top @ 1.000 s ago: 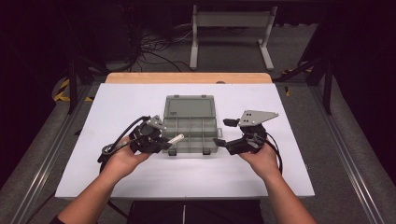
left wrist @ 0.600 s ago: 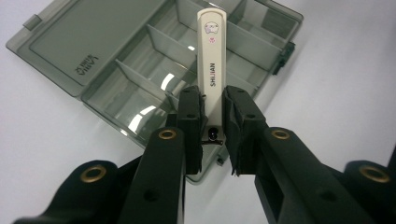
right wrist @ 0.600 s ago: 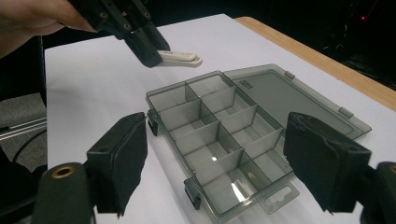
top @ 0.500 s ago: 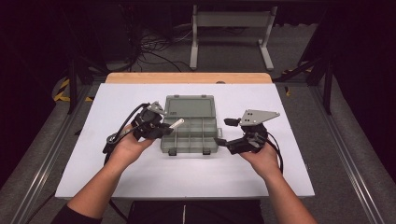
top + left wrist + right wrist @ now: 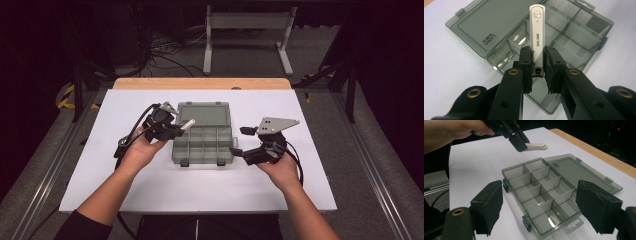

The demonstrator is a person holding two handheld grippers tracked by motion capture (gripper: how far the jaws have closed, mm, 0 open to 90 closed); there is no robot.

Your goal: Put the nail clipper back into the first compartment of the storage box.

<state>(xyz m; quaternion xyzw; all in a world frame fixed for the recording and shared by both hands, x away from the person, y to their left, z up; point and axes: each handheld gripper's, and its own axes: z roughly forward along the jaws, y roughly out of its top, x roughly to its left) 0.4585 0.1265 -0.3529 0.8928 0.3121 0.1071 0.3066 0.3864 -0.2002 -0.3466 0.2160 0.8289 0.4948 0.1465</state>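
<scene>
**White stick held over the open organiser**

Widest first: the white bench (image 5: 150, 185) spreads across the high view, its wooden far edge just showing, and at its centre sits the smoky grey compartment box (image 5: 202, 145), lid thrown flat open toward the far side. The tray half is nearer the person, split by dividers into a grid of small cells, and every cell that shows looks bare.

On to the hands. The left claw (image 5: 176, 129) sits at the box's left edge, raised off the bench, and it is clamped on a slim white stick (image 5: 537, 30). In the left gripper view the two black jaws pinch the stick's near end from either side, and the rest of it juts straight out beyond the tips, over the seam where the lid meets the tray. The printed word SHIJIAN runs along its face, with a small cartoon mark near the far tip. From the right gripper view the same stick hangs level in the air above the box's far-left corner, clear of the dividers, touching nothing but the jaws.

The right claw (image 5: 241, 141) waits at the box's right side, its jaws spread wide apart with nothing between them; its own view frames the tray between the two padded tips.
</scene>
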